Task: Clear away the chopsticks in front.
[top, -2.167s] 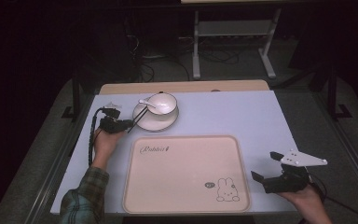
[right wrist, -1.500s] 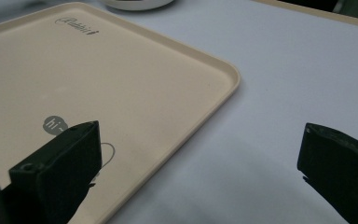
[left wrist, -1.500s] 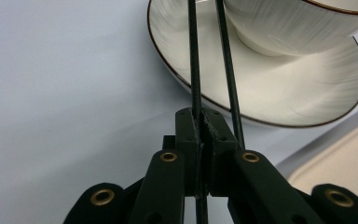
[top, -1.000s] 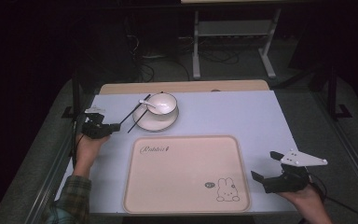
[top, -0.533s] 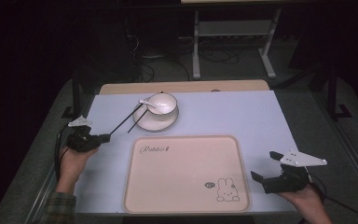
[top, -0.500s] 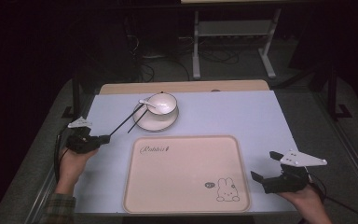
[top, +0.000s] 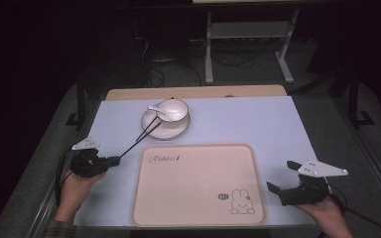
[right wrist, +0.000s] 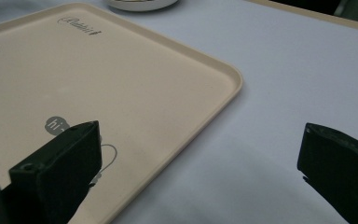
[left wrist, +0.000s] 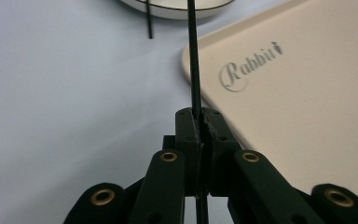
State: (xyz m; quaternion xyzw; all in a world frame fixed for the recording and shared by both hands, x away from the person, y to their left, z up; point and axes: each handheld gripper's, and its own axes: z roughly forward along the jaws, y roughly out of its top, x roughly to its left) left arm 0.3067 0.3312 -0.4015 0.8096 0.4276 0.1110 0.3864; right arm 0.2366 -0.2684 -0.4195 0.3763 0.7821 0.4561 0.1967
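Pale blue table [top: 258, 124]: bowl [top: 172, 110] on saucer [top: 164, 130] holds spoon [top: 157, 108]. Tray [top: 198, 198] bare. Left gripper [top: 113, 160] clamps one chopstick [top: 135, 144]; right gripper [top: 283, 178] jaws spread wide.

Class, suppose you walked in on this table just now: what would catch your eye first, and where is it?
Probably the cream tray with its rabbit drawing, lying mid-table at the near edge. Next, the left tongs at the table's left, shut on a black chopstick that reaches up to the saucer holding a white bowl. The right tongs rest open beside the tray's right corner.
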